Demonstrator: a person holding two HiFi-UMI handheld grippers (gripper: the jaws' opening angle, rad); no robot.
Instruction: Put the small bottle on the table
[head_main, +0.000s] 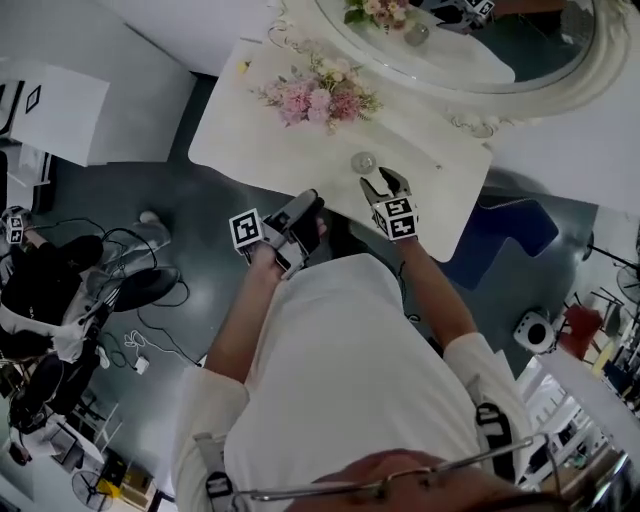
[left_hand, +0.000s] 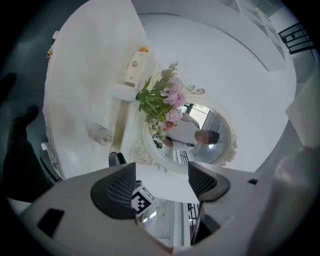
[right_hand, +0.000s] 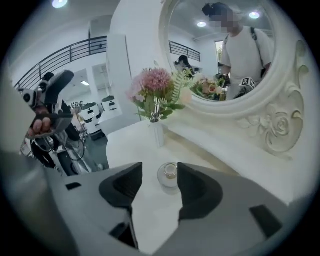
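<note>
Bearing a mirror (head_main: 520, 45) and flowers (head_main: 320, 100), the tabletop (head_main: 290, 150) is white. The left gripper (head_main: 308, 212) is wide open, empty. The right gripper (head_main: 385, 182), partly open, holds nothing; the bottle (head_main: 363, 162) stands on the tabletop just beside it.

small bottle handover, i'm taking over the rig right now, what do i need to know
Left gripper: jaws apart, nothing between them, held at the table's front edge.
Right gripper: jaws apart, empty, above the table just short of the small bottle.
Small bottle: standing on the white table, free of both grippers, in front of the flower vase and the mirror.
Done: the bottle appears placed.
Left: probably only drawing both grippers clear without nudging it.
</note>
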